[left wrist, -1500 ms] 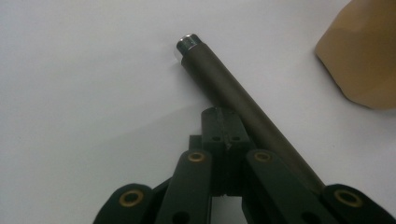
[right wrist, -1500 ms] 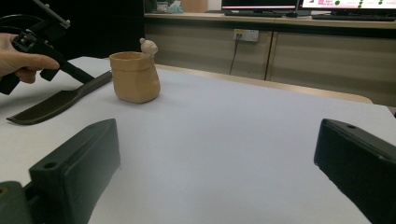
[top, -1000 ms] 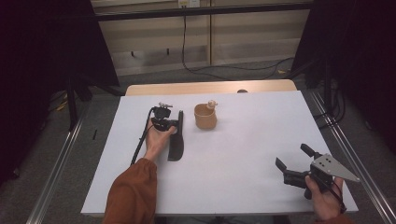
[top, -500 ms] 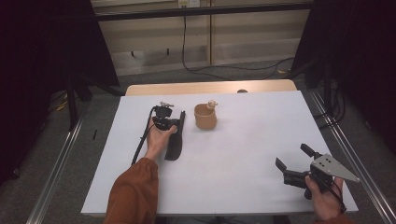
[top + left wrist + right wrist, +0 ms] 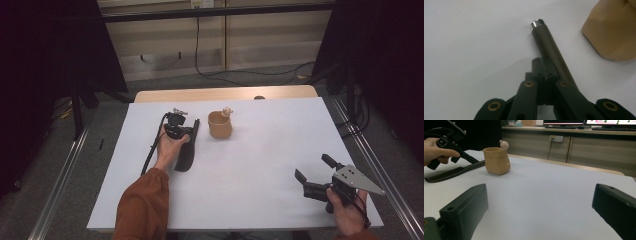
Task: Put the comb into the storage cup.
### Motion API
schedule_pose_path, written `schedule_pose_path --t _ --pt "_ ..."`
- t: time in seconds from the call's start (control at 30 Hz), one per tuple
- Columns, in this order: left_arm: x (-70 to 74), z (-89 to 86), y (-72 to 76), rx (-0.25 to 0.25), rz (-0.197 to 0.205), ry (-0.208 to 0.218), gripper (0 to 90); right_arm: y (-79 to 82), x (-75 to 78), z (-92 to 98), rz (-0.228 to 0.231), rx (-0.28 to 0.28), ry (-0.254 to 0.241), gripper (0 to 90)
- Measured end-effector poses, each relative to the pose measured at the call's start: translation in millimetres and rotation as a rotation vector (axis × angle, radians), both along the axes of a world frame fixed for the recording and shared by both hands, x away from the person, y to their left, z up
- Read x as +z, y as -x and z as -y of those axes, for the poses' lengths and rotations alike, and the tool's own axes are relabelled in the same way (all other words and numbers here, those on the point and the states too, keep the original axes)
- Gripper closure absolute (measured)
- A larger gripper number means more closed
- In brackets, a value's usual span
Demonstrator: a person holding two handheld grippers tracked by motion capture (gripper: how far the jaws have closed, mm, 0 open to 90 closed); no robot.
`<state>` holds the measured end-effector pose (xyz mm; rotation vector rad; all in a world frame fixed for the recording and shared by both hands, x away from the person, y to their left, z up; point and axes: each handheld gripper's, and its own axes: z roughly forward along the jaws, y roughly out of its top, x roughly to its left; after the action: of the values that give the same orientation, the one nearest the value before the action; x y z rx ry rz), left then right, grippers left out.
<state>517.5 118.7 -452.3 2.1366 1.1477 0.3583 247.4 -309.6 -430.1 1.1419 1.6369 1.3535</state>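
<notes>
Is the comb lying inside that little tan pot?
No, the comb lies flat on the white table beside the tan pot.

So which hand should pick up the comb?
Probably the left. The left gripper is shut right beside the comb handle, next to the tan pot. The right gripper is open, far off near the table's front right corner.

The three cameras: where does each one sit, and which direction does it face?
High view: above the person's side, looking forward and down on the white table; forearms and both grippers enter from below.
Left gripper view: on the left gripper, jaws shut beside the comb handle.
Right gripper view: on the right gripper, jaws open, facing across the table.
All share the tan cup.
</notes>
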Motion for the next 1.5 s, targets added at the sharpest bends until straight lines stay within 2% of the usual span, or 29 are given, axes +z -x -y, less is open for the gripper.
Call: schedule_pose_path --t 0.2,0.33,0.57,0.73,0.8,1.27,1.5 --pt "-0.1 0.9 -1.1 0.002 -0.001 0.003 90.0 0.0 0.0 0.4 0.001 0.000 0.002 0.0" --pt "-0.9 0.6 -3.3 -0.020 0.003 0.013 90.0 -0.1 0.0 0.1 0.001 0.001 0.001 0.0" --pt "-0.8 2.1 -4.2 -0.048 0.014 -0.007 90.0 -0.1 0.1 0.0 0.000 0.000 -0.001 0.0" --pt "-0.4 3.5 -4.8 -0.042 0.015 -0.011 90.0 -0.4 -0.1 0.5 0.001 0.001 0.001 0.0" --pt "-0.6 3.2 -4.9 -0.030 0.006 0.001 90.0 -0.3 0.0 0.3 0.000 0.001 0.001 0.0" --pt "-0.3 4.4 -7.2 -0.041 -0.001 0.010 90.0 -0.2 0.0 0.5 0.001 0.001 0.002 0.0" --pt "-1.0 8.0 -6.9 -0.047 0.011 0.008 90.0 -0.3 -0.2 0.5 -0.002 0.001 0.002 0.0"
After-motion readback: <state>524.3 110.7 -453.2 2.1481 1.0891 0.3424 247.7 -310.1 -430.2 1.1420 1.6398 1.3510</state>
